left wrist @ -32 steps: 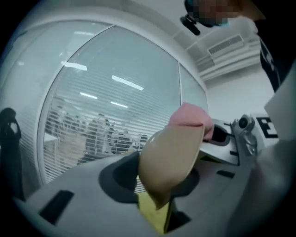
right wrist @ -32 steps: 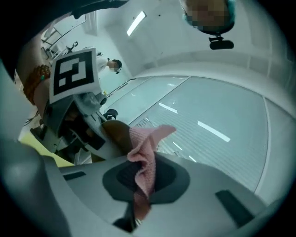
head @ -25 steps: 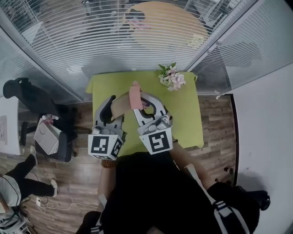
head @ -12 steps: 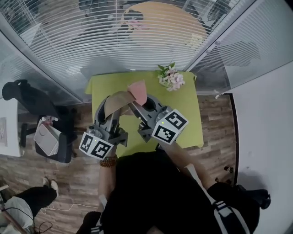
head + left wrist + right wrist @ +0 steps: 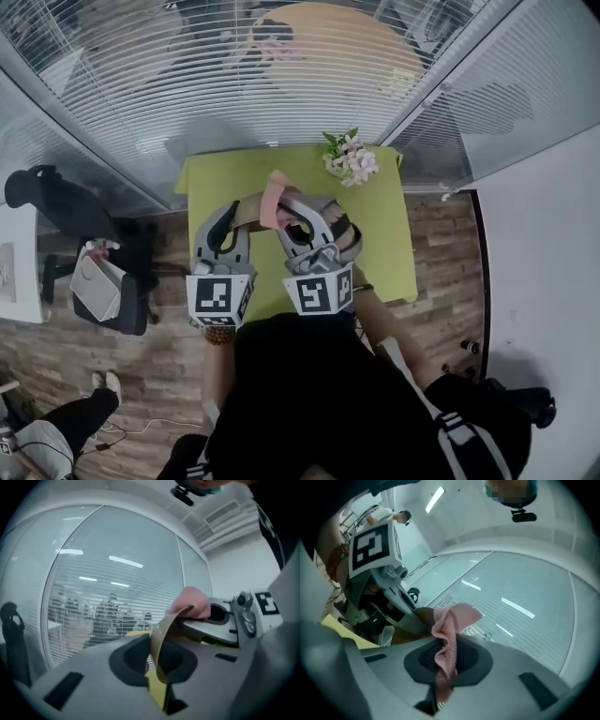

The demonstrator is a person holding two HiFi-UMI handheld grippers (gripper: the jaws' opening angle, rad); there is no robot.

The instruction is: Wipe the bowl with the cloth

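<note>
A brown bowl (image 5: 246, 208) is held on edge above the green table (image 5: 380, 234); its thin rim (image 5: 158, 645) runs between the jaws of my left gripper (image 5: 229, 212), which have just been closing and now pinch it. My right gripper (image 5: 281, 202) is shut on a pink cloth (image 5: 273, 194). The cloth (image 5: 447, 637) stands bunched up out of the jaws and lies against the bowl's (image 5: 422, 616) upper edge. From the left gripper view, the cloth (image 5: 192, 603) sits at the top of the bowl, with the right gripper (image 5: 220, 623) behind it.
A bunch of pink and white flowers (image 5: 352, 160) lies at the table's far right corner. Glass walls with blinds (image 5: 234, 84) stand behind the table. An office chair (image 5: 56, 192) and a stool (image 5: 103, 281) are on the wooden floor at the left.
Both grippers have rolled back upright, marker cubes now facing the head camera squarely. The cloth, spread at the bowl's right half a second ago, is bunched at its rim.
</note>
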